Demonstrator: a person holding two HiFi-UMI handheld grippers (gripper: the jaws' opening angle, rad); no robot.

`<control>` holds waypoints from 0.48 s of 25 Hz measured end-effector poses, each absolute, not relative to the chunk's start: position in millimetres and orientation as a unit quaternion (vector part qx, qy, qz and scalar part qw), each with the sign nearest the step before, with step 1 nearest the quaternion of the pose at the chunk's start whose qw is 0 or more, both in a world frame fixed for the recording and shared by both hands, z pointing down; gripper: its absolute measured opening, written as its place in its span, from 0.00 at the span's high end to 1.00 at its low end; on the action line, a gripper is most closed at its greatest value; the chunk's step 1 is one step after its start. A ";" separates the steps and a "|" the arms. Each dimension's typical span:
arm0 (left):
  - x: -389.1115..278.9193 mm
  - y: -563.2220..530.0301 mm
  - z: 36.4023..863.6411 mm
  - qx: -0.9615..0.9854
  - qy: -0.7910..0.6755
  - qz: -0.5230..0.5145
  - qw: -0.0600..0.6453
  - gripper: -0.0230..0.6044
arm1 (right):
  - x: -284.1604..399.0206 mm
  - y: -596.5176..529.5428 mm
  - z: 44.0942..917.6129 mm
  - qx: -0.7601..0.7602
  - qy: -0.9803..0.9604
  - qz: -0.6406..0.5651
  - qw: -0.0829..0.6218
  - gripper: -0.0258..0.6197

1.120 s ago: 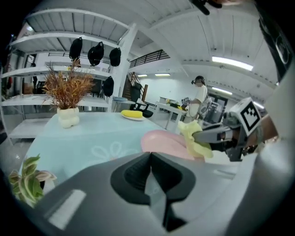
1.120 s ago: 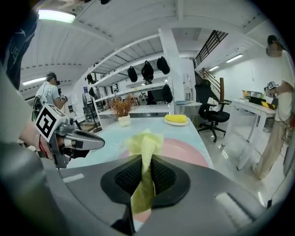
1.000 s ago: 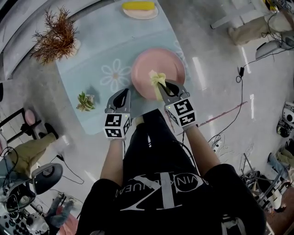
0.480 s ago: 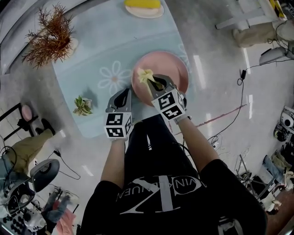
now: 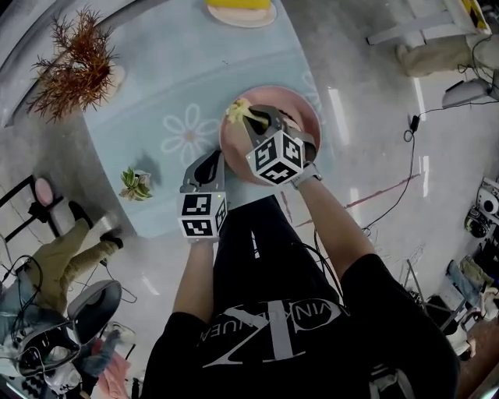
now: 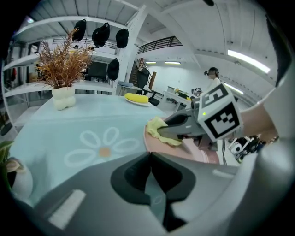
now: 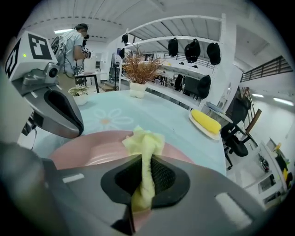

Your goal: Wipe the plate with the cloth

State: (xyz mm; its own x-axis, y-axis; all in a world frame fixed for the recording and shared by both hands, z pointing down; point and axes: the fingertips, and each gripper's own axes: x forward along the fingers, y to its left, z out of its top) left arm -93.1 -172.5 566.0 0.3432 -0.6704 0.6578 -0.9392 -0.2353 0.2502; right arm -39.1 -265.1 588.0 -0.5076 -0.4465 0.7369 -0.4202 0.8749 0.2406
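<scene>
A pink plate lies on the pale blue tablecloth near the table's front edge. My right gripper is shut on a yellow cloth, whose bunched end presses on the plate's left part. My left gripper is shut with nothing in it, hovering just left of the plate near the table's edge.
A dried plant in a white pot stands at the far left. A small succulent sits near the left edge. A dish with a yellow corn cob is at the far side. A person stands behind.
My right gripper has swept the yellow cloth leftward and farther across the plate. The left gripper has stayed in place.
</scene>
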 end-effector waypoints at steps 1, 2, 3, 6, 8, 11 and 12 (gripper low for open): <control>-93.0 -172.0 566.1 0.756 -0.531 0.213 0.317 0.96 | -38.3 -269.4 588.5 0.250 -0.866 -0.019 0.432 0.90; -92.9 -171.6 566.3 0.756 -0.530 0.215 0.317 0.96 | -37.0 -273.8 589.0 0.251 -0.864 -0.022 0.435 0.90; -92.8 -171.3 566.9 0.756 -0.530 0.218 0.317 0.96 | -35.3 -278.0 589.3 0.252 -0.862 -0.024 0.439 0.90; -92.4 -169.4 571.0 0.752 -0.528 0.231 0.321 0.96 | -26.1 -287.7 590.1 0.256 -0.851 -0.038 0.457 0.90; -92.1 -168.8 573.0 0.750 -0.528 0.234 0.323 0.96 | -16.0 -293.4 590.7 0.264 -0.840 -0.048 0.471 0.90; -92.7 -168.5 574.8 0.748 -0.530 0.236 0.324 0.96 | 2.4 -300.7 591.5 0.285 -0.824 -0.049 0.487 0.90; -93.3 -168.7 575.3 0.747 -0.530 0.236 0.324 0.96 | 8.7 -302.3 591.4 0.292 -0.819 -0.047 0.492 0.90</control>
State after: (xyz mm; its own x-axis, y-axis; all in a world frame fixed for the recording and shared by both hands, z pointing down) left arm -93.3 -168.7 575.3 0.3261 -0.6387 0.6969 -0.9453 -0.2278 0.2336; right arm 8.7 -302.3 591.4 -0.3459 -0.5242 0.7781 -0.4323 0.8251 0.3637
